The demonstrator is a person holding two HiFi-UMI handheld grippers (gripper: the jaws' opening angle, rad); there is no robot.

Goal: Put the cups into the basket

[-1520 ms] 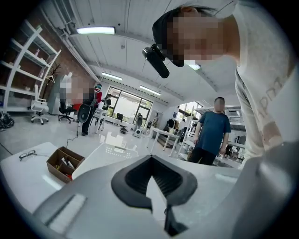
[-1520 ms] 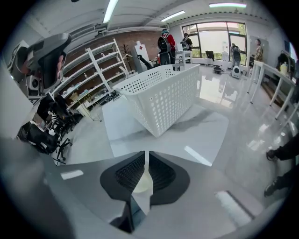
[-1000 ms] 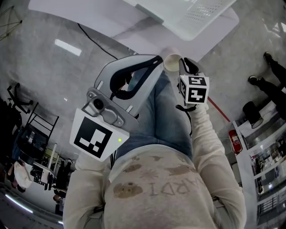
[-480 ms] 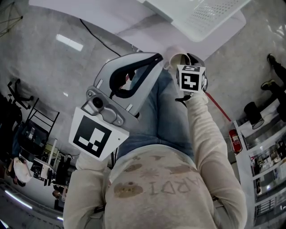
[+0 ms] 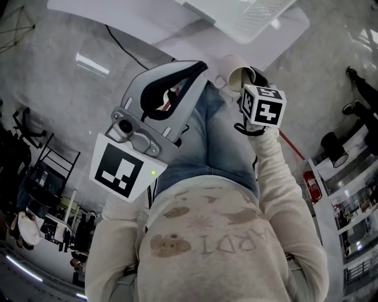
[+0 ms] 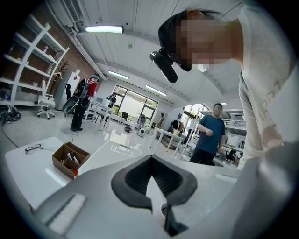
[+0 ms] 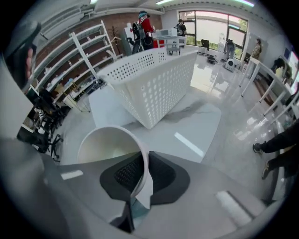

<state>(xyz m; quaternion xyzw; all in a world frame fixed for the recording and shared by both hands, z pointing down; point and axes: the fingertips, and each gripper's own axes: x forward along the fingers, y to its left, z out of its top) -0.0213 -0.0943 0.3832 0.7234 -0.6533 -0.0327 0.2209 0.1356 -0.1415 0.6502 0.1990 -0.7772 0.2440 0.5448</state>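
Note:
My right gripper (image 5: 248, 81) is shut on the rim wall of a white cup (image 5: 237, 76), held tilted in the air just short of the white table's (image 5: 177, 29) near edge. In the right gripper view the cup (image 7: 110, 147) sits to the left of the jaws, its wall pinched between the pads, and my right gripper (image 7: 142, 175) points toward the white perforated basket (image 7: 154, 79) standing on the table (image 7: 187, 126). The basket (image 5: 248, 15) is at the top of the head view. My left gripper (image 5: 198, 68) is shut and empty, raised beside the right one.
A cardboard box (image 6: 70, 158) and a pair of glasses (image 6: 32, 148) lie on the table's far side. A person in a teal shirt (image 6: 210, 135) stands beyond it. A red fire extinguisher (image 5: 310, 177) and shelving (image 5: 354, 206) are on the floor at my right.
My right gripper has shifted slightly right with the cup, and the cup now tilts more on its side. The left gripper has barely moved.

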